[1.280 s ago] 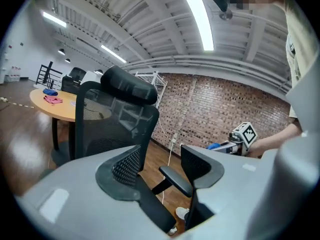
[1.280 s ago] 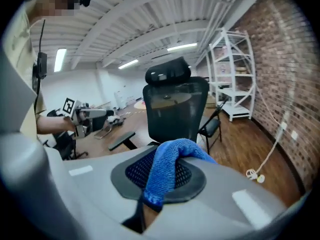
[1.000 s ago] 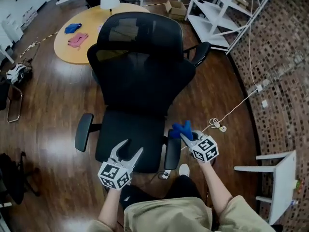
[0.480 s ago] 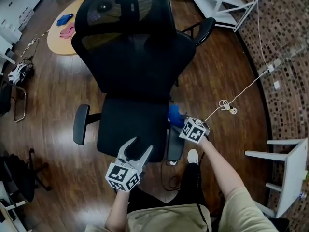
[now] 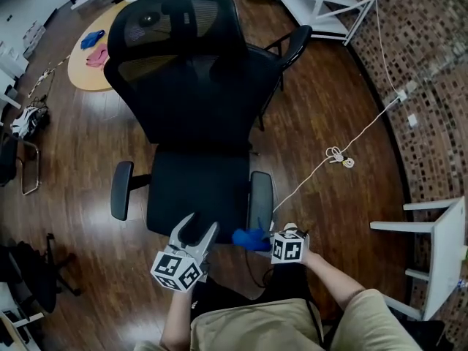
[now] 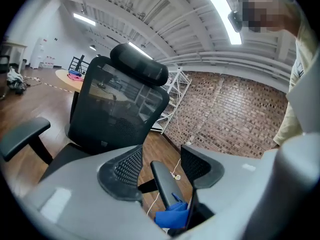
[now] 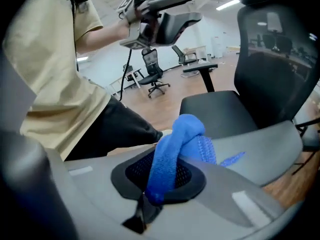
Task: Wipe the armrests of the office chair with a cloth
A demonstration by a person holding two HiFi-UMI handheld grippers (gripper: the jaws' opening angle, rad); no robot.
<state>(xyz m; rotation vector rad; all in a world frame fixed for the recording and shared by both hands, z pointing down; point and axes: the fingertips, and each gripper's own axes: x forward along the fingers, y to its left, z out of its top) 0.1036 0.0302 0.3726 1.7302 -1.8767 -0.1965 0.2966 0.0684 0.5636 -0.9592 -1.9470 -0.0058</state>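
Note:
A black office chair [image 5: 197, 108] stands in front of me, with a left armrest [image 5: 122, 189] and a right armrest [image 5: 261, 199]. My right gripper [image 5: 263, 240] is shut on a bunched blue cloth [image 5: 248, 238], just off the near end of the right armrest. In the right gripper view the cloth [image 7: 172, 154] sticks up from between the shut jaws, with the seat [image 7: 220, 109] beyond. My left gripper [image 5: 199, 225] hovers open and empty over the seat's front edge. In the left gripper view, the right armrest [image 6: 164, 181] and the cloth [image 6: 172, 215] show between its jaws.
A round wooden table [image 5: 80, 68] with a blue and a pink cloth is at the far left. White shelving [image 5: 322, 2] stands at the back right. A white cable [image 5: 338, 156] runs over the wood floor. A white stool [image 5: 431, 254] stands at right, and dark gear [image 5: 22, 152] lies at left.
My right gripper has drawn the blue cloth along the right armrest from near the backrest to its near end. The left gripper has stayed open over the seat front.

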